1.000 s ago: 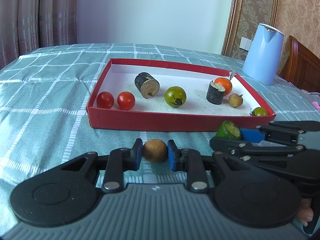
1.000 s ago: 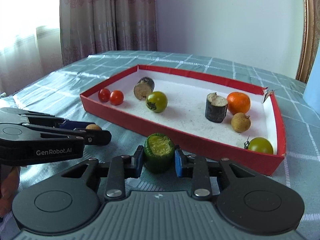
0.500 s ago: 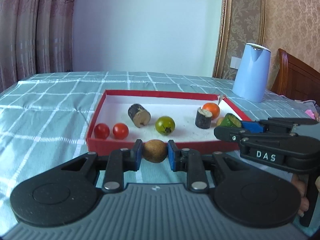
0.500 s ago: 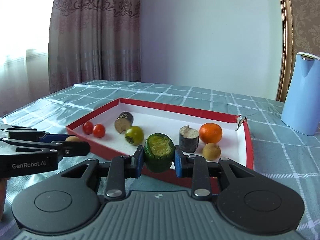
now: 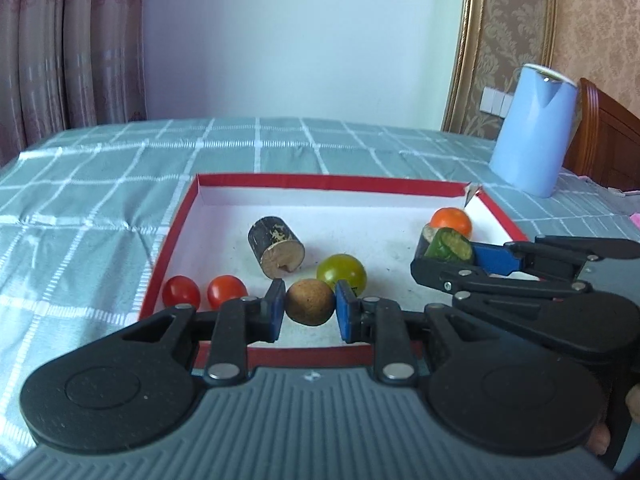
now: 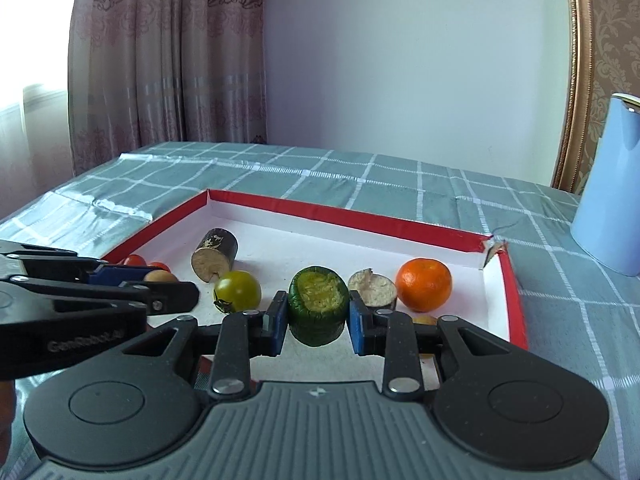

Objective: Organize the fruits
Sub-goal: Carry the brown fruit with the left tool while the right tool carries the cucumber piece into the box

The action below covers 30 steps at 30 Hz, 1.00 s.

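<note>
Both grippers have come forward and up since a second ago, off the cloth and out over the near side of the red tray [image 5: 176, 236]. On the left gripper [image 5: 310, 312] the blue fingers [image 5: 275, 312] are clamped on a small round brown fruit [image 5: 310, 302], held above the tray floor just in front of the green tomato [image 5: 342, 272]. Fingers of the right gripper [image 6: 318, 316] are clamped on a stubby dark green piece [image 6: 318, 300] with a rough yellow-green cut top, held over the tray between the green tomato and an upright dark log piece [image 6: 372, 286].

That worktop [image 5: 100, 184] wears a teal cloth checked with white lines, creased near the left edge. Behind it stand a plain pale wall, heavy patterned curtains [image 6: 168, 60] with bright window light to the left, a gilt frame [image 5: 466, 40] on patterned wallpaper, and a wooden chair back [image 5: 608, 140] at the far right. One pale blue kettle [image 5: 532, 128] stands on the cloth beyond the tray's torn right corner.

Lying in the white-floored tray I count two red cherry tomatoes [image 5: 182, 292], one green tomato, one orange [image 6: 424, 284], two dark cut log pieces, one on its side [image 5: 276, 248], and a bit of another brown fruit [image 6: 424, 320] half hidden behind the right gripper
</note>
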Tool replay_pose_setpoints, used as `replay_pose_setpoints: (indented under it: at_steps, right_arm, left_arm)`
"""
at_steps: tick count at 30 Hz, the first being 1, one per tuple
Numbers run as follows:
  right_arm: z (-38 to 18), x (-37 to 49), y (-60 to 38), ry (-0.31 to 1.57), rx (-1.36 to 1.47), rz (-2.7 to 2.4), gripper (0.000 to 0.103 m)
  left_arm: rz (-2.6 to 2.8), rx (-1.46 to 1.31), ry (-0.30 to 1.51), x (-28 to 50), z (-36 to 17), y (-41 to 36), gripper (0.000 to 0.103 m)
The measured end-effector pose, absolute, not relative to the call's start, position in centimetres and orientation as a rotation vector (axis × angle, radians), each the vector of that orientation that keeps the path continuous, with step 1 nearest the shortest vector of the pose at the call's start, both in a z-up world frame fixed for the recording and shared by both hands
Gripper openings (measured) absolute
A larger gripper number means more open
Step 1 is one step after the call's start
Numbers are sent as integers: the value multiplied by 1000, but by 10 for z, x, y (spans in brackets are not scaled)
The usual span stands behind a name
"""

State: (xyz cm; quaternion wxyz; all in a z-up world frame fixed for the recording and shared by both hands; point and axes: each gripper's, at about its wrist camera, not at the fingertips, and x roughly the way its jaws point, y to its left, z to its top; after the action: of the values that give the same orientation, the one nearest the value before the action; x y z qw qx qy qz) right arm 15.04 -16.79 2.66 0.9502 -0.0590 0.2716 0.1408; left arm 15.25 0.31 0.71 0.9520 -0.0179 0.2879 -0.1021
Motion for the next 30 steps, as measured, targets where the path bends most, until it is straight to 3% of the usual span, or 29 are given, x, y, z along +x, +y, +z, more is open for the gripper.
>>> replay_pose_setpoints:
  at_steps: [30]
  right_arm:
    - [8, 194, -150, 661, -130, 247, 30]
  left_arm:
    - [-135, 3, 640, 183, -9, 2, 27]
